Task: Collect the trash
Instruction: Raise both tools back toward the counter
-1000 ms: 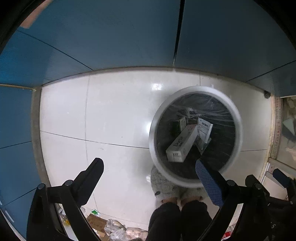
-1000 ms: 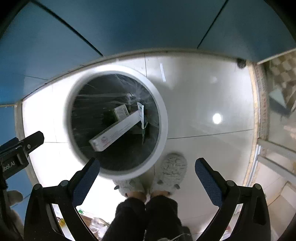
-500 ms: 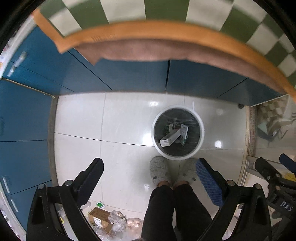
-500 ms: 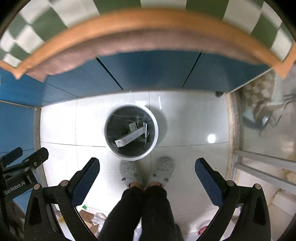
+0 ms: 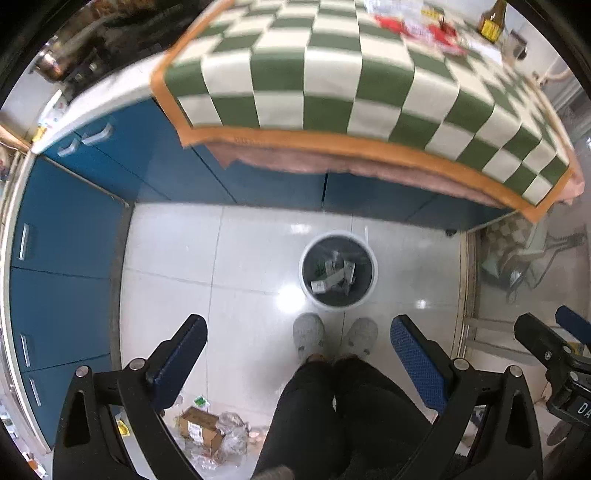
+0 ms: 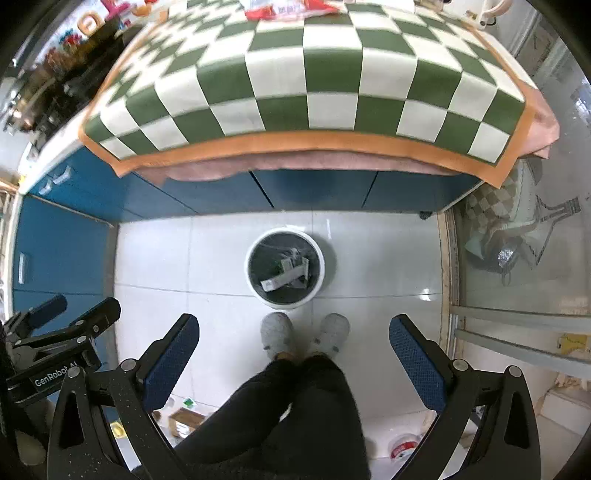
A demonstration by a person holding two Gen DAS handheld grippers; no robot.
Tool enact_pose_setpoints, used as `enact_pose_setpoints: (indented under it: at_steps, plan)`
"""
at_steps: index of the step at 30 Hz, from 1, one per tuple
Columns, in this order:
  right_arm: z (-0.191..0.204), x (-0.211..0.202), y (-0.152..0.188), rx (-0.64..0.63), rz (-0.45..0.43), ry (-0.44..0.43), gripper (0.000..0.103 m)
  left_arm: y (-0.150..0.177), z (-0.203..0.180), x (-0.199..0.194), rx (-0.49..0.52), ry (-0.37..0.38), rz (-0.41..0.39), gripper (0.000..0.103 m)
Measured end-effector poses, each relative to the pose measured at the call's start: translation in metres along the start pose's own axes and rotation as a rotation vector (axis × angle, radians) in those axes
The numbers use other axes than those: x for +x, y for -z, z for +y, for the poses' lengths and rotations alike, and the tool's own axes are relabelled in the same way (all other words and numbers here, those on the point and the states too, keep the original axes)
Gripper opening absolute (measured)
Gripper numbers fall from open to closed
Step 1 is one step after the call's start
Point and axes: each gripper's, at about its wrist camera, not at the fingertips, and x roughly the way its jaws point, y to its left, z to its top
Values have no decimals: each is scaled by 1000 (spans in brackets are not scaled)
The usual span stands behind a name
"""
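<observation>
A white round bin with a dark liner stands on the floor far below, also in the right wrist view. Several cartons lie inside it, seen too in the right wrist view. My left gripper is open and empty, high above the floor. My right gripper is open and empty at about the same height. Red and white wrappers lie on the far part of the checked tablecloth; they also show in the right wrist view.
The person's slippered feet stand just in front of the bin. A cardboard box and crumpled wrappers lie on the floor at lower left. Blue cabinets line the left and back. A brown bottle stands on the table.
Both grippers have risen from close over the bin to well above table height. The bin looks much smaller and the checked tabletop has come into view. Both stay open.
</observation>
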Motion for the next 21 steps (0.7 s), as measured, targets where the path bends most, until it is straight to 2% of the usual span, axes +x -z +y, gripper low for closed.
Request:
enact_pose_setpoints:
  at_steps: [6,11,16,19,21]
  plan:
    - [4,-45,-16,66,-107,-77,103,-40,5,-50,-8,-82,-200,102]
    - [-14,-73,-57,137,-175,-116,103,-97,4,-75,-42,-68,-321,102]
    - [-44,-78,-111,183,-210,-137,103,-155,-15,-78,-40,-116,-344,103]
    - [-72,-71,-159,219,-215,-154,103,-197,-38,-70,-43,-139,-324,103]
    - [-98,-65,-205,249,-230,-151,103,-224,-58,-63,-43,-160,-316,103]
